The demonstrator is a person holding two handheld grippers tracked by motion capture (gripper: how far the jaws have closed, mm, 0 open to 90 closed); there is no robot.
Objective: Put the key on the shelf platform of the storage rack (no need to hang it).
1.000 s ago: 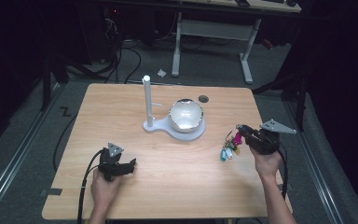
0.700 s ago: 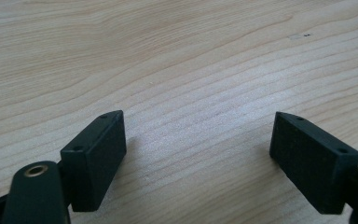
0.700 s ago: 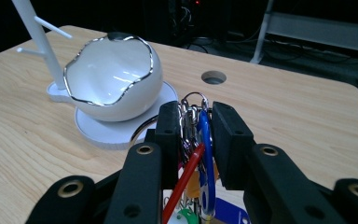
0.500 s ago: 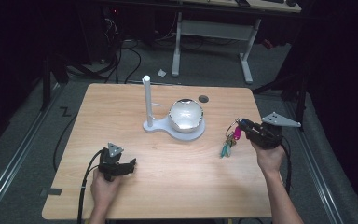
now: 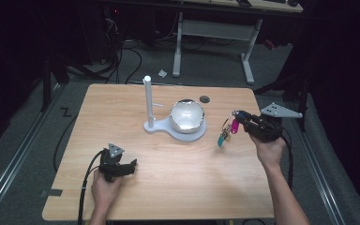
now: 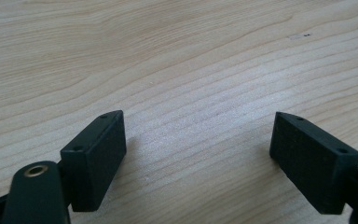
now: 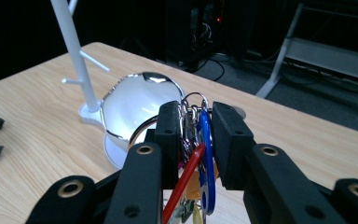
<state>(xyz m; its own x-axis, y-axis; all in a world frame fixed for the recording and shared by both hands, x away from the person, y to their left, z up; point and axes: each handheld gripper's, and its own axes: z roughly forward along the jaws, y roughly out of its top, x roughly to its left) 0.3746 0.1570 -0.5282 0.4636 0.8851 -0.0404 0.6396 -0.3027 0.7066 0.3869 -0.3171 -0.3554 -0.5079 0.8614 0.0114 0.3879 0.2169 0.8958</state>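
Item: bunch of keys (image 5: 227,131) with coloured tags, right of centre in the high view, hanging clear of the table (image 5: 122,108).

My right gripper (image 5: 240,117): jaws clamped on the key rings.

My left gripper (image 5: 132,165): lower left, jaws wide apart, nothing between them, low over bare wood.

White stand (image 5: 148,105) with mirrored dome (image 5: 186,115): centre.

Key bunch off the table, stand to its left

The key bunch (image 5: 227,131) hangs between the right gripper (image 5: 242,118) jaws, above the table (image 5: 178,187) near its right edge — the bowl (image 5: 186,116) on the stand's base (image 5: 155,125) lies left of it, the post (image 5: 147,99) beyond; the left gripper (image 5: 132,165) rests well apart, at the near-left.
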